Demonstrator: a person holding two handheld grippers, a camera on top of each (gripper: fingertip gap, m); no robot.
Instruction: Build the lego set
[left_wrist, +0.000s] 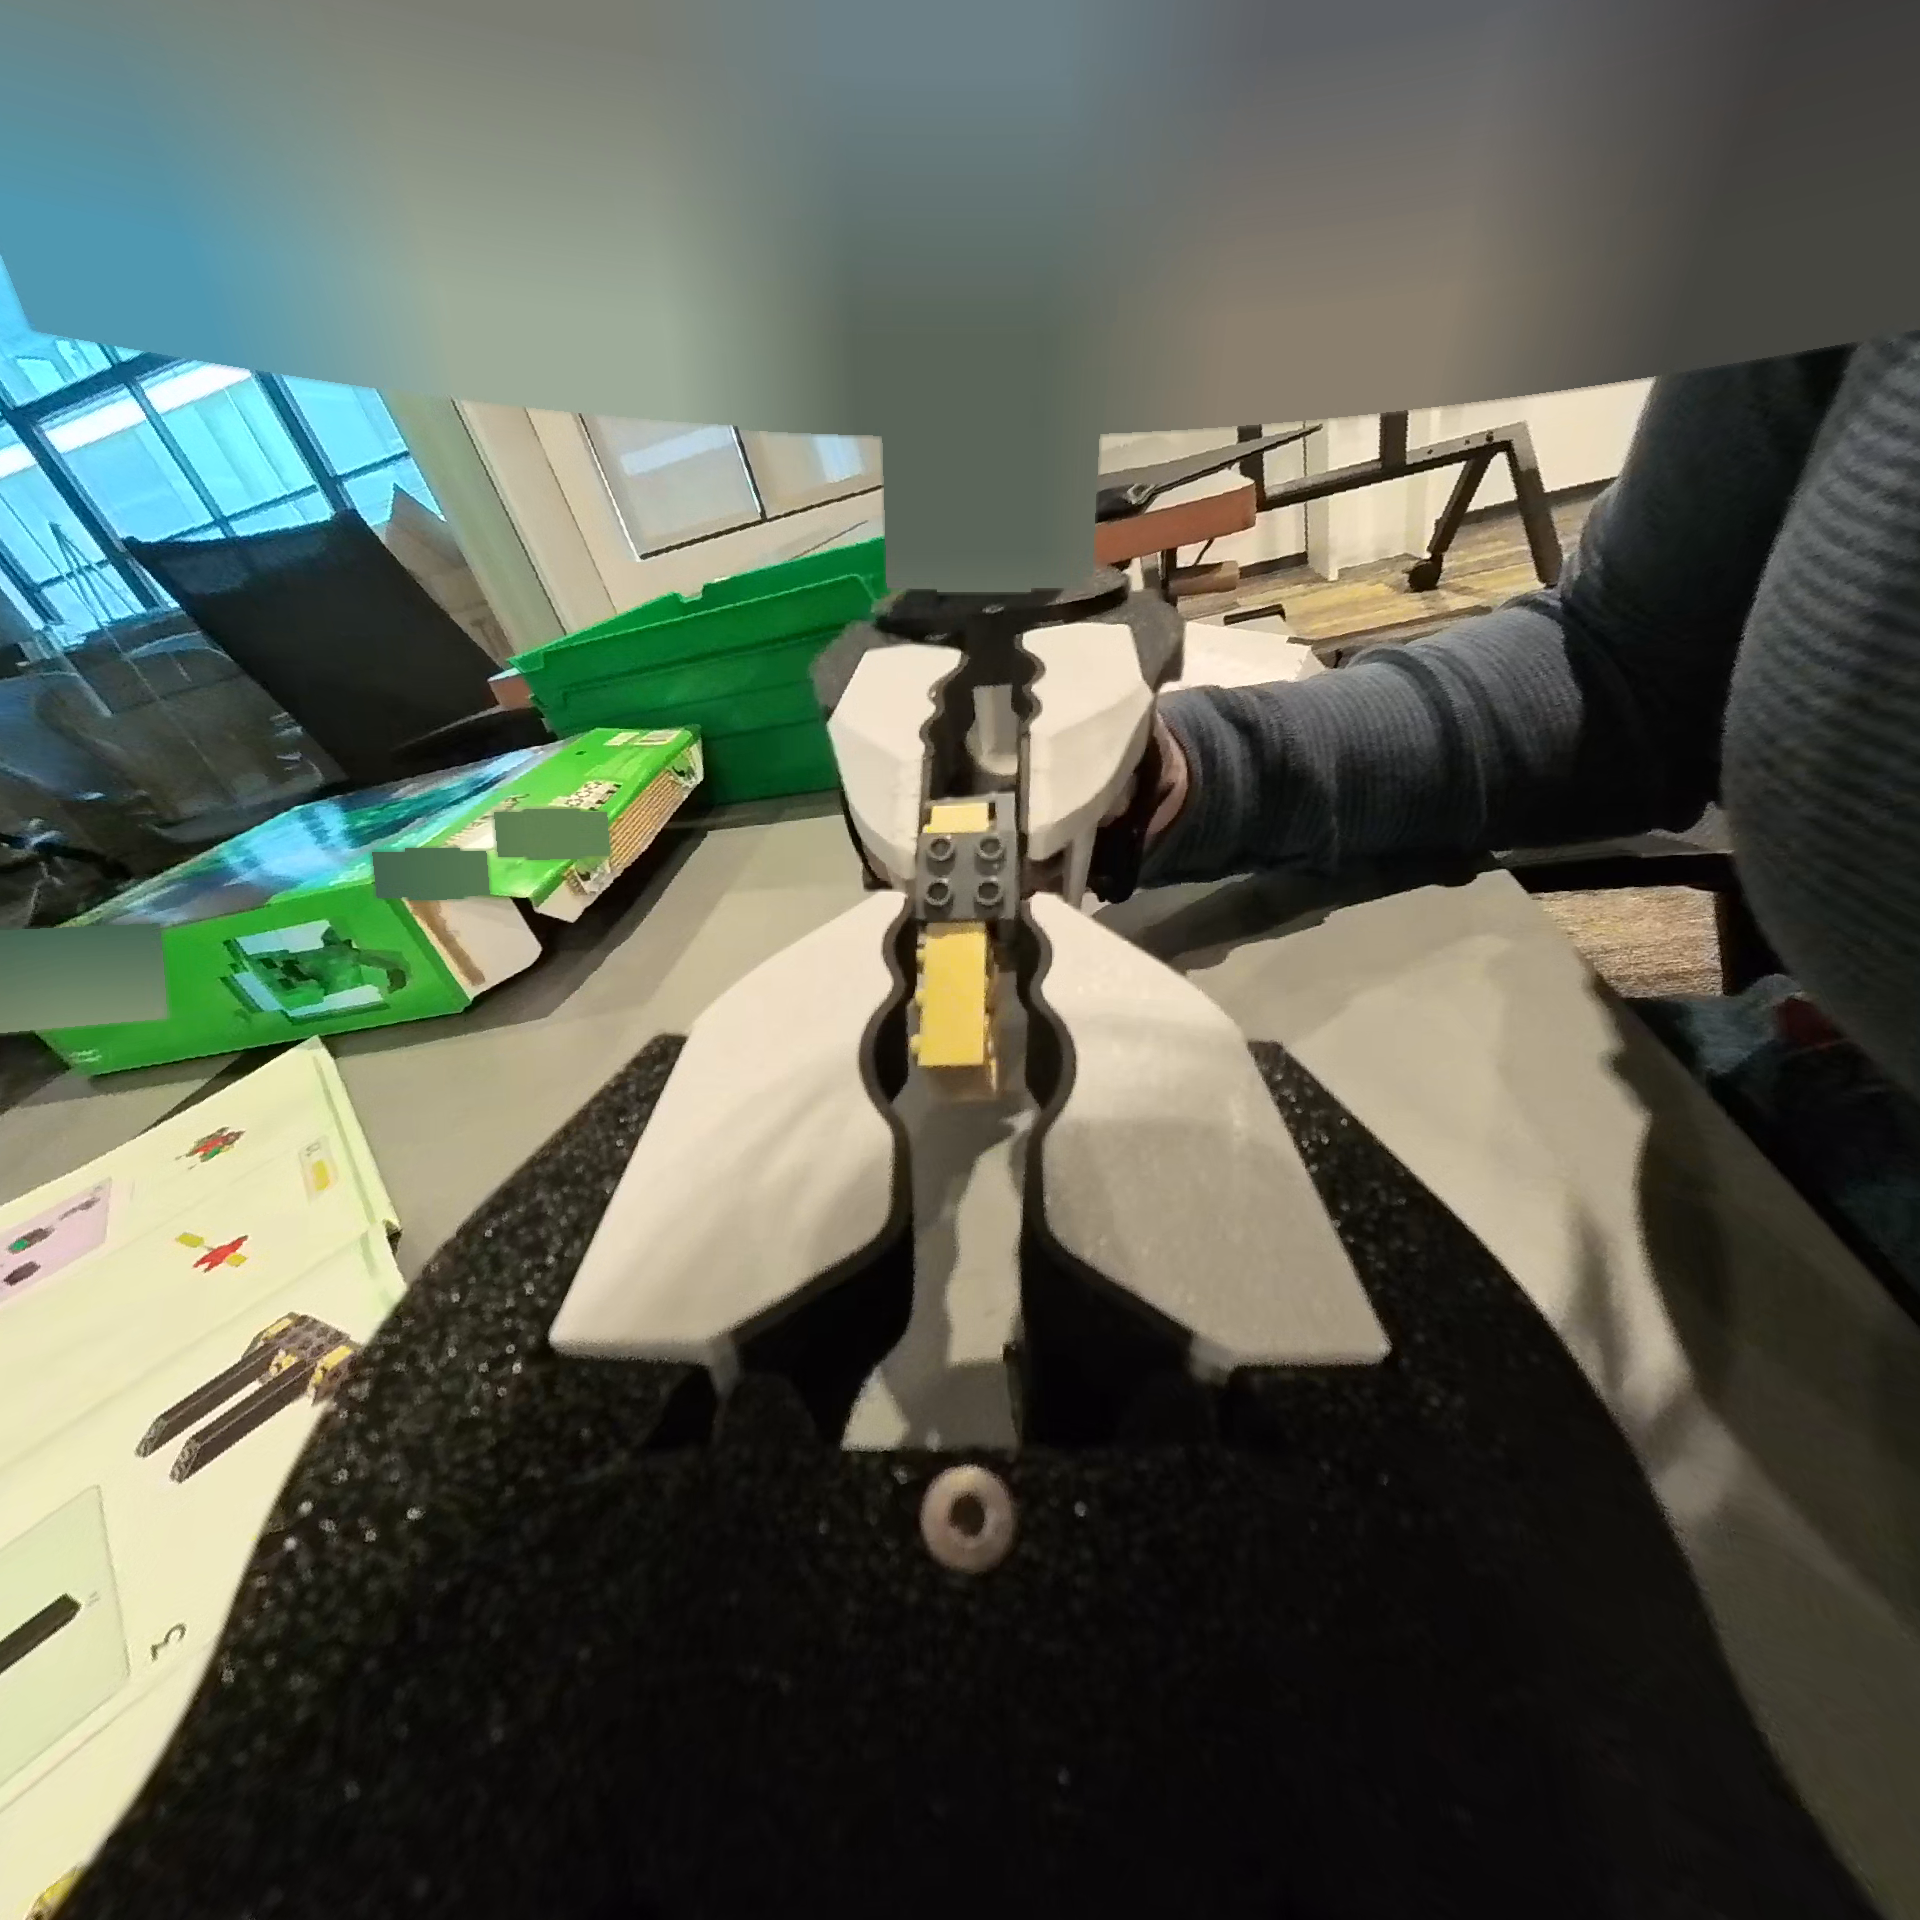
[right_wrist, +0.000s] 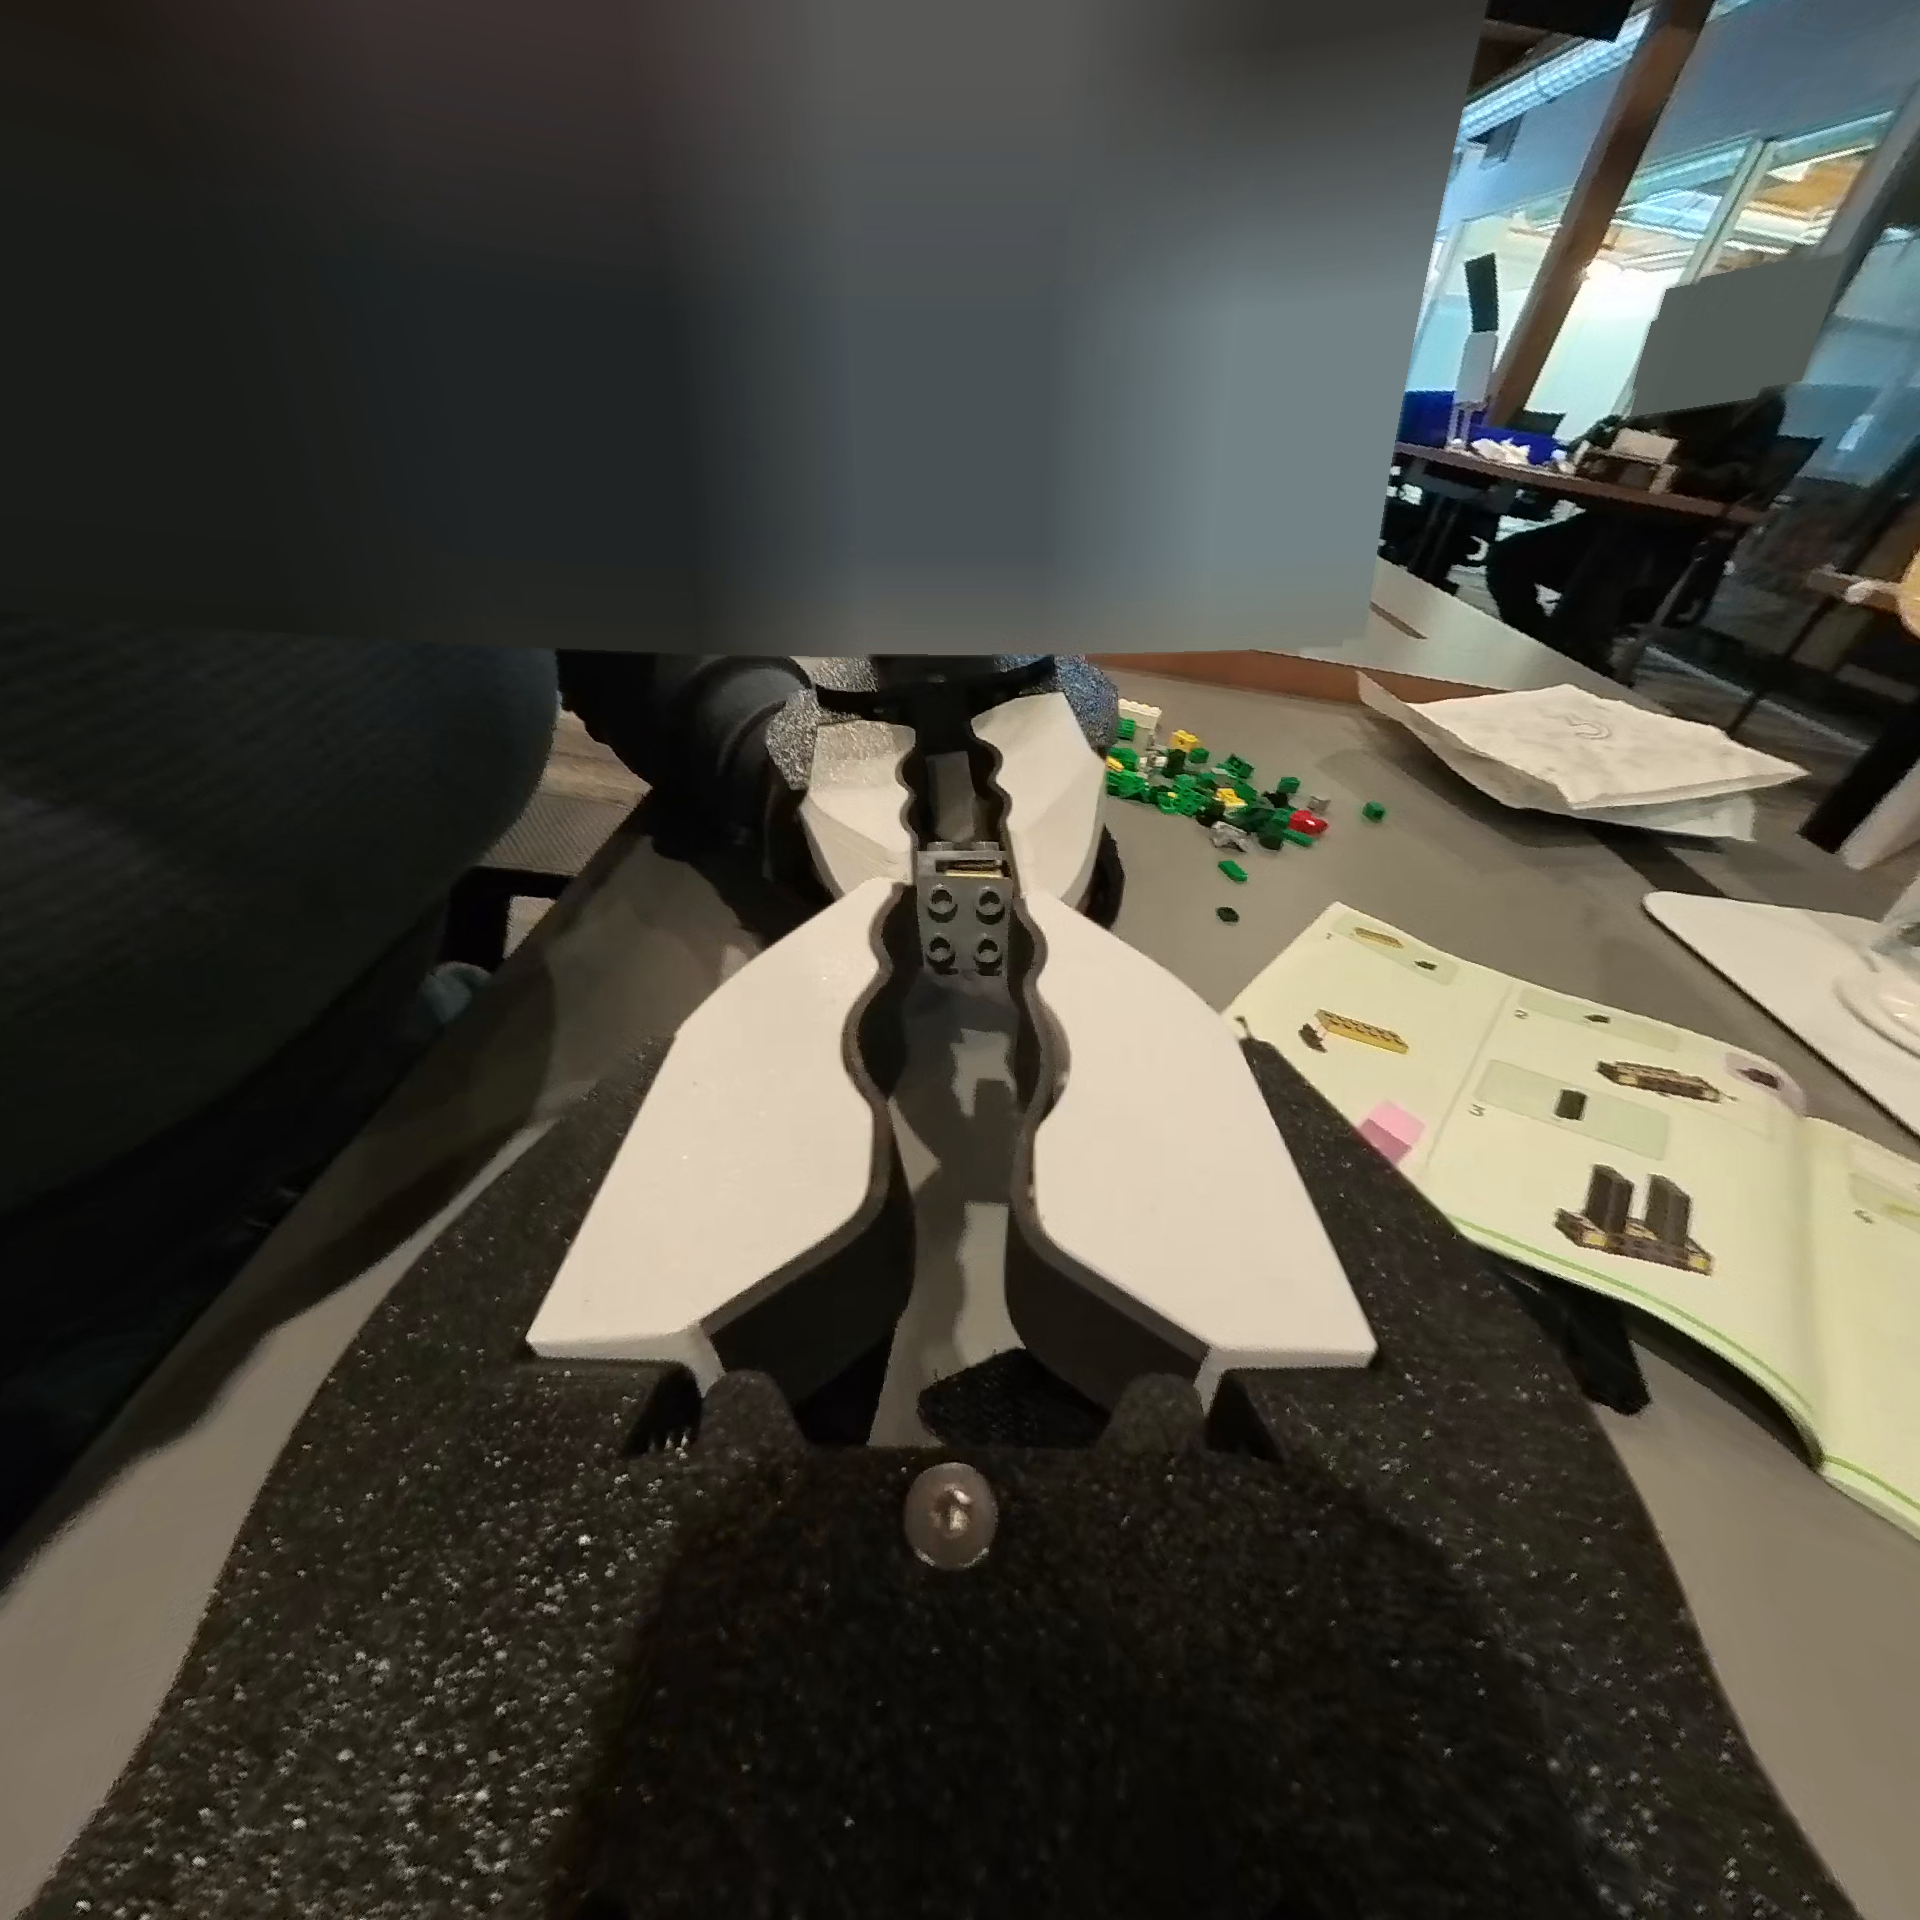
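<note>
Grey 2x2 plate sits at the meeting point of the two tongs, studs facing the cameras, raised above the counter. Left tongs are clamped on a yellow brick that runs back from the grey plate between the white fingers. Right tongs point nose to nose at the left tongs and are clamped on the grey plate; a yellow edge shows just behind the plate. A sleeved forearm reaches level from beyond the plate to the right tongs. Beside the grey plate lie an open instruction booklet and a green set box; loose bricks are scattered farther back.
</note>
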